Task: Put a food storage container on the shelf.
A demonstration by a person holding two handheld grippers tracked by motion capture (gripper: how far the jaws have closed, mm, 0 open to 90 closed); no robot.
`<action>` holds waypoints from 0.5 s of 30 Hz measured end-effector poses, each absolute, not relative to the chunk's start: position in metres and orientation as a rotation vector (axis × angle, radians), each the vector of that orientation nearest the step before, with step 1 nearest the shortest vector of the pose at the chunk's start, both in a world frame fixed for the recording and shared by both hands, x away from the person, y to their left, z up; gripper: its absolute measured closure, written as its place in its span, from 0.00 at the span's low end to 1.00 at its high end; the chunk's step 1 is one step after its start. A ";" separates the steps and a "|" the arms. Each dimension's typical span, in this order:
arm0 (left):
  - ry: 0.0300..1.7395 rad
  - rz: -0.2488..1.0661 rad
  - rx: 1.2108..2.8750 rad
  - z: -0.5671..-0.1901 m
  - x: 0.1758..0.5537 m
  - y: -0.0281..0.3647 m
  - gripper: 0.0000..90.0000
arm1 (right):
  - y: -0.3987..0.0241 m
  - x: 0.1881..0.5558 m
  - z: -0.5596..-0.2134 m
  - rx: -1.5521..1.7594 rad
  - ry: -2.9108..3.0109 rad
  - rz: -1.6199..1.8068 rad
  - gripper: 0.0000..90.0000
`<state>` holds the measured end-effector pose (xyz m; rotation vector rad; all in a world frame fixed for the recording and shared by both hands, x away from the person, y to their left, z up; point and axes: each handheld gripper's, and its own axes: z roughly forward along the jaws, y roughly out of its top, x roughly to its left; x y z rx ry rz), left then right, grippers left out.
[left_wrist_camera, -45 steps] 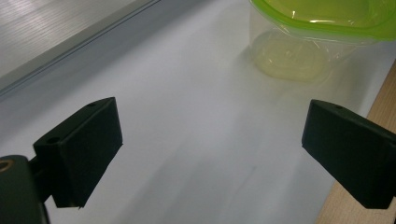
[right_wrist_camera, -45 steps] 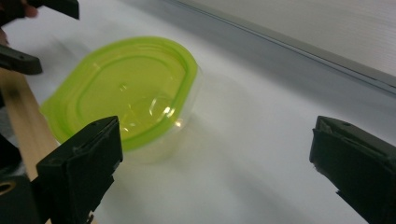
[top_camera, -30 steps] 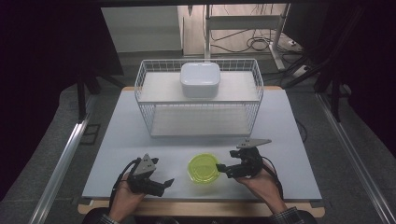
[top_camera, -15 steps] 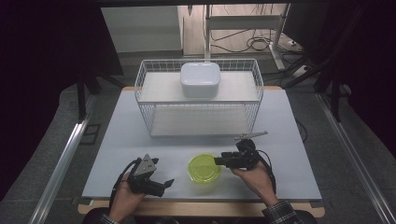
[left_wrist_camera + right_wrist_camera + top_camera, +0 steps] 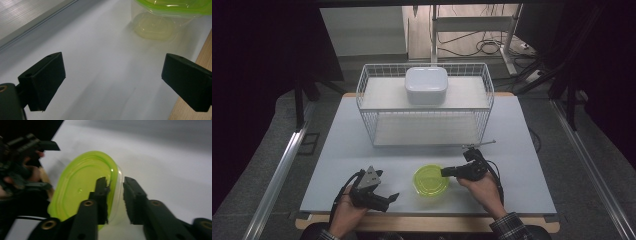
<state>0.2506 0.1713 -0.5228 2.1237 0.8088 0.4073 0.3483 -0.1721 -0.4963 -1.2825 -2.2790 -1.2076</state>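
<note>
The container [image 5: 431,180] has a bright yellow-green lid over a clear, colourless body; in the left gripper view its see-through wall takes a pale yellowish tint. Both grippers are black: the left gripper [image 5: 388,198] carries a grey plate on top, and the right gripper [image 5: 445,172] shows brass-coloured rings at its screw holes in its own view. The table [image 5: 342,150] is a plain pale grey-white with a light wood edge. The wire basket [image 5: 484,107] is white, a grid of thin wires, and the box [image 5: 426,85] on it is plain white
</note>
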 end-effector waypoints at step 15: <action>0.807 0.411 2.125 -0.523 0.251 0.171 0.05 | -0.172 0.346 -0.487 -1.224 -2.241 -1.266 0.91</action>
